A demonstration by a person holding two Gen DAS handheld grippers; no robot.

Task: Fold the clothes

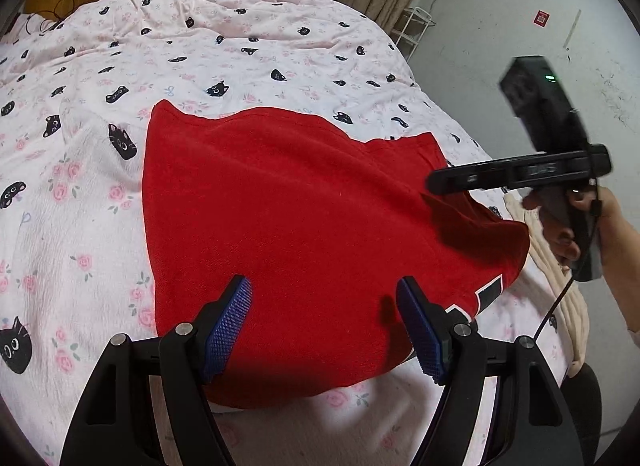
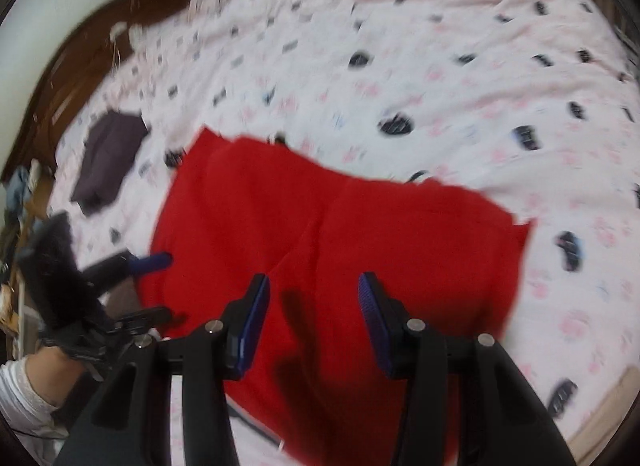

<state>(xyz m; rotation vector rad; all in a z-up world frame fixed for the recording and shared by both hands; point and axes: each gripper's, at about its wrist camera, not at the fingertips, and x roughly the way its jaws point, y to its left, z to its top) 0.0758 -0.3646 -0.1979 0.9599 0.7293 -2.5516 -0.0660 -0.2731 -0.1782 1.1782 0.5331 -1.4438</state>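
A red garment (image 1: 300, 225) lies spread flat on the bed, with a black-and-white print showing at its right edge; the blurred right wrist view also shows the red garment (image 2: 340, 246). My left gripper (image 1: 323, 282) hovers open over its near edge, blue pads apart and nothing between them. My right gripper (image 2: 314, 277) is open above the garment's near part, empty too. From the left wrist view, the right gripper (image 1: 432, 183) hangs over the garment's right side, held by a hand (image 1: 616, 234). The left gripper (image 2: 166, 286) shows at the garment's left edge.
The bed has a pink bedspread (image 1: 200, 45) printed with black cats and roses. A dark folded garment (image 2: 108, 157) lies at the far left near the wooden headboard (image 2: 80, 45). Cream fabric (image 1: 560, 266) drapes at the bed's right edge. Curtains and a grey wall stand beyond.
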